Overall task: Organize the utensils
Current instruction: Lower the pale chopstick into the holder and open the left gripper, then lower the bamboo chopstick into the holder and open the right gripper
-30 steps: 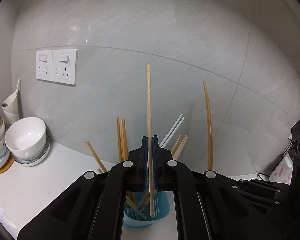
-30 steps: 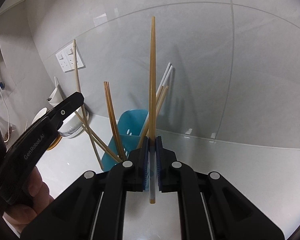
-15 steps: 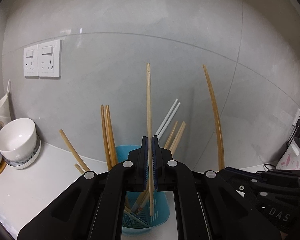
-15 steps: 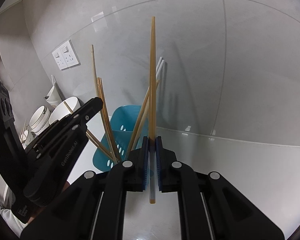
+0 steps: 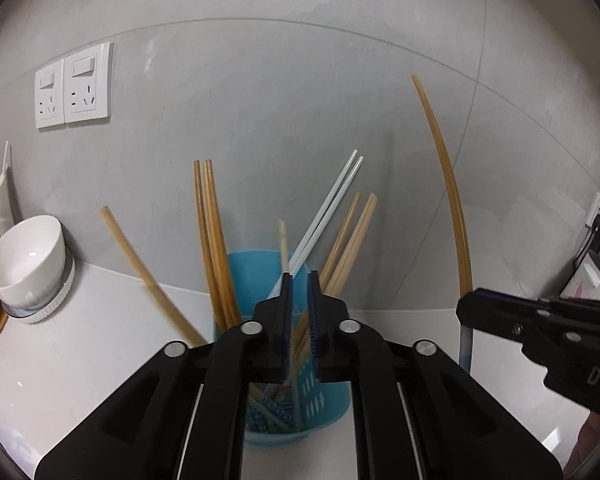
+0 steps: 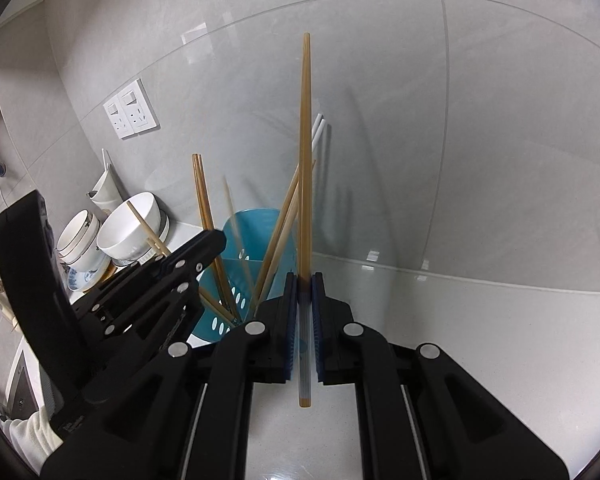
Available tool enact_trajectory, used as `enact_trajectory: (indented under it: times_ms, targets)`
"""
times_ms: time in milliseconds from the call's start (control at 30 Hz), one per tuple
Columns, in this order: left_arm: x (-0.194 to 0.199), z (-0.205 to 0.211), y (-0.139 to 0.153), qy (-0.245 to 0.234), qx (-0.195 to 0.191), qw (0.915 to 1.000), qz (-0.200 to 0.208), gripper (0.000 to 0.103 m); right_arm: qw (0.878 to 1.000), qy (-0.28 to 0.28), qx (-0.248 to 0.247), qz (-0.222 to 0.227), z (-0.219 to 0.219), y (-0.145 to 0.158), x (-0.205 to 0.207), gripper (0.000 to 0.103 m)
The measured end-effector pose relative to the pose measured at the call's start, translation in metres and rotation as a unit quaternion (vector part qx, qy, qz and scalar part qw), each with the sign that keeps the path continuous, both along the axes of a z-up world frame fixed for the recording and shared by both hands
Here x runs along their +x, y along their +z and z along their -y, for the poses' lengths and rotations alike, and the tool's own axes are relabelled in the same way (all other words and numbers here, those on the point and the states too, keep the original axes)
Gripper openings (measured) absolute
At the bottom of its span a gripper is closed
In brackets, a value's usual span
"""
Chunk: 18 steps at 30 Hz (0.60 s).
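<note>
Blue chopstick holder (image 5: 300, 420) stands near the wall. Left gripper (image 5: 299, 280) has just been opening, nothing pinched. Right gripper (image 6: 305, 280) pinches a brown chopstick (image 6: 305, 160) beside the rim.

Grey tiled wall (image 5: 300, 80) rose ahead of the tongs; a double white socket plate (image 5: 74, 85) sat upper left, above the glossy white countertop (image 6: 480, 340).
</note>
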State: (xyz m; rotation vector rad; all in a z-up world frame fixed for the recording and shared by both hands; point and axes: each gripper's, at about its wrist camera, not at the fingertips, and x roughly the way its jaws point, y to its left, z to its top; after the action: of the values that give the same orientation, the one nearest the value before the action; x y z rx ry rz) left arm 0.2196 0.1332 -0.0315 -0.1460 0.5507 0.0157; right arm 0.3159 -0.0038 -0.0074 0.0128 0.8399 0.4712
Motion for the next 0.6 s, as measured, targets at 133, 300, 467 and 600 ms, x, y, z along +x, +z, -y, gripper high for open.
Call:
enact_trajectory:
  times_ms: [133,300,467,600]
  targets:
    - [-0.013,-0.007,0.004,0.013,0.017,0.9997,-0.014,0.055,1.000,0.004,0.001,0.001,-0.004,-0.001,0.000,0.007]
    - [-0.029,-0.017,0.001,0.021,0.055,0.9969,-0.053,0.076,1.000,0.012,0.008,0.002,-0.014,-0.001,0.000,0.007]
    - [-0.043,-0.039,-0.004,0.049,0.056,0.9936,-0.085,0.088,0.999,0.029,0.022,0.015,-0.028,0.001,-0.002,0.007]
    - [-0.048,-0.050,0.000,0.062,0.053,0.9912,-0.105,0.094,0.998,0.042,0.034,0.021,-0.042,-0.003,-0.001,0.007]
